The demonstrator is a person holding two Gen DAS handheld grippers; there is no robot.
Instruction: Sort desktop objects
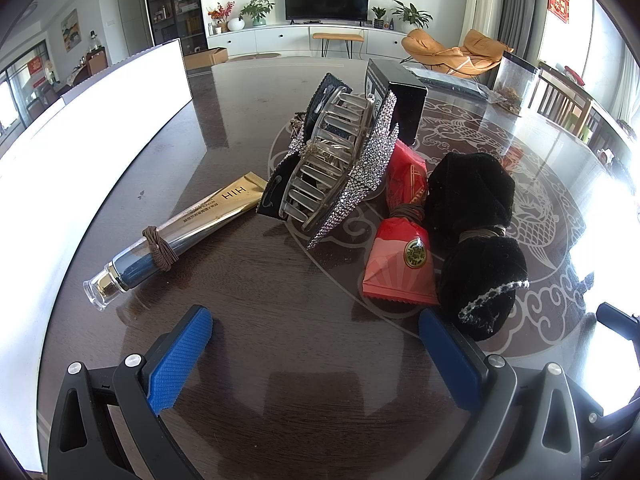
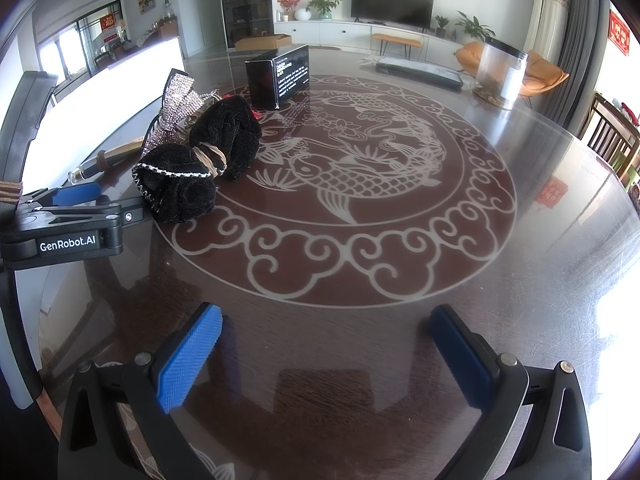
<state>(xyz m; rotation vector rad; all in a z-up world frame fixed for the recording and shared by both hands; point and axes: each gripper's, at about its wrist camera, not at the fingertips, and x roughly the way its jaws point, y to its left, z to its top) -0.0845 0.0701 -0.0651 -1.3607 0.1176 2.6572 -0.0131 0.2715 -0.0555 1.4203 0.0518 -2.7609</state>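
Beyond the spread, empty left fingers (image 1: 314,340) lie a tube (image 1: 176,236), clip (image 1: 332,164), red packet (image 1: 400,256) and scrunchie (image 1: 476,240) touching the right-hand pad; right fingers (image 2: 326,344) gape over bare tabletop (image 2: 520,280).

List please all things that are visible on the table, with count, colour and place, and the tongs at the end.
cosmetic tube: 1, gold and silver, left of pile, brown hair tie around it
hair claw: 1, clear with rhinestones, centre of pile
snack packet: 1, red, between claw and scrunchie, banded
scrunchie: 1, black velvet, right of pile
box: 1, black, behind pile
clear canister: 1, transparent, far right
table: 1, dark brown, fish pattern
left tongs: blue pads, open, empty
right tongs: blue pads, open, empty
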